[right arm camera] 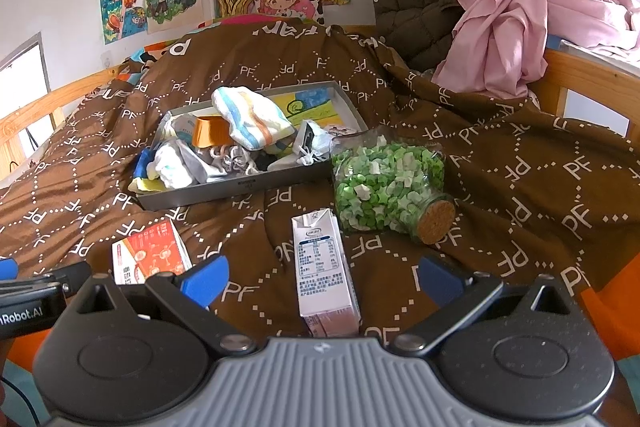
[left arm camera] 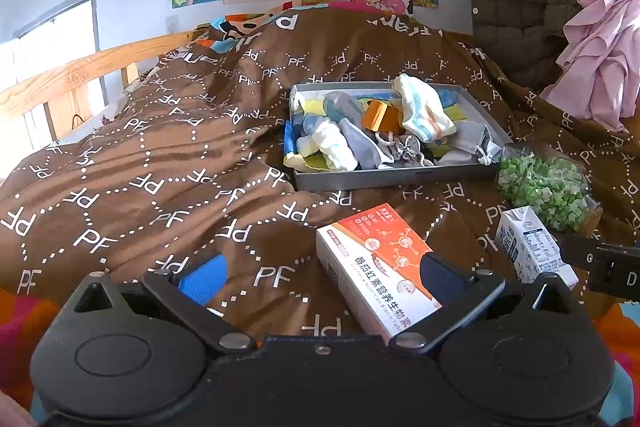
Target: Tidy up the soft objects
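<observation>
Both tongs are hanging wide apart and holding nothing: the left tongs (left arm camera: 320, 277) over the orange box (left arm camera: 378, 277), the right tongs (right arm camera: 322, 277) straddling the milk carton (right arm camera: 324, 273). Ahead of both, the grey tray (right arm camera: 240, 187) is already carrying the socks (right arm camera: 250, 121) and small pouches, so the sorting is looking nearly finished; only hard items are lying outside it, like the jar (right arm camera: 390, 183) beyond the right tongs.

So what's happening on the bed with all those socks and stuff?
Someone is tidying soft things with two hand-held grippers. Both the left gripper and the right gripper are open and holding nothing. A grey metal tray on the brown patterned blanket already holds rolled socks and a striped white cloth. An orange-and-white box, a white milk carton and a corked glass jar of green bits lie on the blanket, outside the tray.
</observation>
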A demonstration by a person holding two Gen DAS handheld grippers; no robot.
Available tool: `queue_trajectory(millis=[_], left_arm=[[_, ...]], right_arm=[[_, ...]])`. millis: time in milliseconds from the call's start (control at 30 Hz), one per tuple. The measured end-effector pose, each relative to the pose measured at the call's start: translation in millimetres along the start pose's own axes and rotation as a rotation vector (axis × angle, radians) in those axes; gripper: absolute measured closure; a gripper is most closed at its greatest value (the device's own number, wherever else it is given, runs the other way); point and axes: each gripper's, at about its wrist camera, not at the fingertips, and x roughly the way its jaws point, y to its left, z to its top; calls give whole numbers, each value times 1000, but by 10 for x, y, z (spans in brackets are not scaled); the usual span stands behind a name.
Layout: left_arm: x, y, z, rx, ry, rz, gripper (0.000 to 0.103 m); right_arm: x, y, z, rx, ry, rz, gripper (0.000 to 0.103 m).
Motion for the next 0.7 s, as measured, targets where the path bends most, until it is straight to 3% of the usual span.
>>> queue_trajectory(millis=[700], left_arm=[[13,10,-6,0,7,2,1]], right_arm=[[-2,4,-1,0,3,-1,0]])
